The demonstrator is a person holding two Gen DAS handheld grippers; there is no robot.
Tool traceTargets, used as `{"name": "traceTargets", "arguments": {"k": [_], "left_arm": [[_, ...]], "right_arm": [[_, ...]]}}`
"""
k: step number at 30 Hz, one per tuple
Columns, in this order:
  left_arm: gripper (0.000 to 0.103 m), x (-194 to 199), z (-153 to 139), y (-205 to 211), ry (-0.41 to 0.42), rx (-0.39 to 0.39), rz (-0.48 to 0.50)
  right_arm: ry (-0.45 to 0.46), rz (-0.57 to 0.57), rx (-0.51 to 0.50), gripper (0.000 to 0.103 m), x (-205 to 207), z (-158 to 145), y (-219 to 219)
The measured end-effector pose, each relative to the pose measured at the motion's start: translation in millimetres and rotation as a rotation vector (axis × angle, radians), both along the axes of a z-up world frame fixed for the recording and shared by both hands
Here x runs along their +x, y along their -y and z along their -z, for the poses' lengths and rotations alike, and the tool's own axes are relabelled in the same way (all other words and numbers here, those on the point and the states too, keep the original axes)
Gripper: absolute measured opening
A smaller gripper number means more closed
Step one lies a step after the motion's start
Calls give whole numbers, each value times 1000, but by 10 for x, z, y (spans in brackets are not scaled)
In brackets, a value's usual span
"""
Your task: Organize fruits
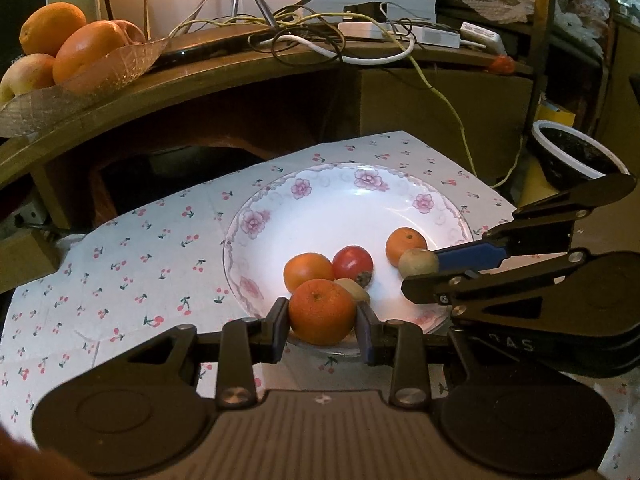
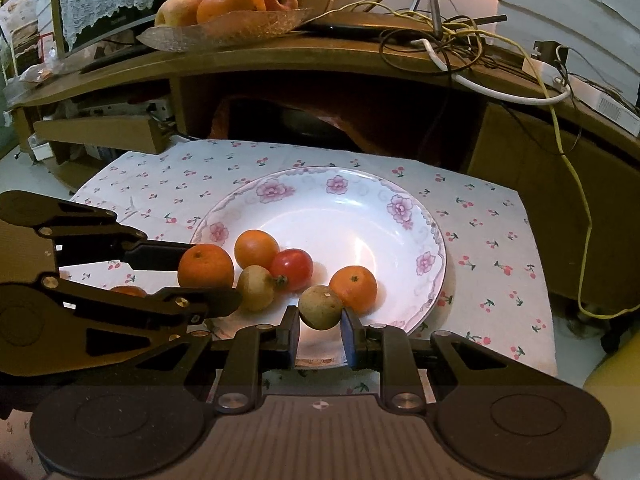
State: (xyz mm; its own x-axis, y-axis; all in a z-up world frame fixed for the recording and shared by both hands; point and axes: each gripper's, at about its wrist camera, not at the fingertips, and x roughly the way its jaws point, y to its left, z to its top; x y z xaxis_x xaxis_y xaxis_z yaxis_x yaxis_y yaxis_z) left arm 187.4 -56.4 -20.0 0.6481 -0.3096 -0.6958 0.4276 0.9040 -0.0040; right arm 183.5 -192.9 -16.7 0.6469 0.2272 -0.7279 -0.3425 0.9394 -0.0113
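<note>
A tangerine (image 1: 322, 312) is gripped between the jaws of the left gripper (image 1: 322, 330), at the near rim of the flowered plate (image 1: 360, 208). A small brownish fruit (image 2: 320, 307) is clamped in the same way by the right gripper (image 2: 320, 330), also low over the near edge of the plate; both sets of jaws are closed only as far as the fruit allows. Whether either fruit is touching the china or is lifted just clear of it cannot be told.

Loose on the plate lie a second tangerine (image 1: 308, 272), a red tomato-like fruit (image 1: 353, 263) touching it, another brownish fruit (image 1: 352, 290) just behind the held tangerine, and a third tangerine (image 1: 406, 246) further right. The plate sits on a cherry-print cloth (image 1: 140, 248) spread over the table. Behind, a wooden shelf (image 1: 240, 68) carries a glass dish (image 1: 108, 68) of larger fruit and a tangle of cables (image 1: 320, 36).

The risks are judged to come from crowding — the two grippers are close together and could collide as they are moved. The held tangerine is close beside its neighbours, so these could be knocked and set rolling. Round, smooth fruit held off-centre could also squirt out of the jaws, and a soft skin could be bruised by too firm a squeeze.
</note>
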Motion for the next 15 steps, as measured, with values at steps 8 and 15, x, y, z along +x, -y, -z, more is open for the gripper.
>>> {"name": "traceTargets", "arguments": {"k": [8,15], "left_arm": [[41,29,-3,-4,3,2,-13],[48,37,-27,-23,7,2,-24]], "right_arm": [[1,14,8,25,24,33,11],[16,24,12,33,17,15,23]]}}
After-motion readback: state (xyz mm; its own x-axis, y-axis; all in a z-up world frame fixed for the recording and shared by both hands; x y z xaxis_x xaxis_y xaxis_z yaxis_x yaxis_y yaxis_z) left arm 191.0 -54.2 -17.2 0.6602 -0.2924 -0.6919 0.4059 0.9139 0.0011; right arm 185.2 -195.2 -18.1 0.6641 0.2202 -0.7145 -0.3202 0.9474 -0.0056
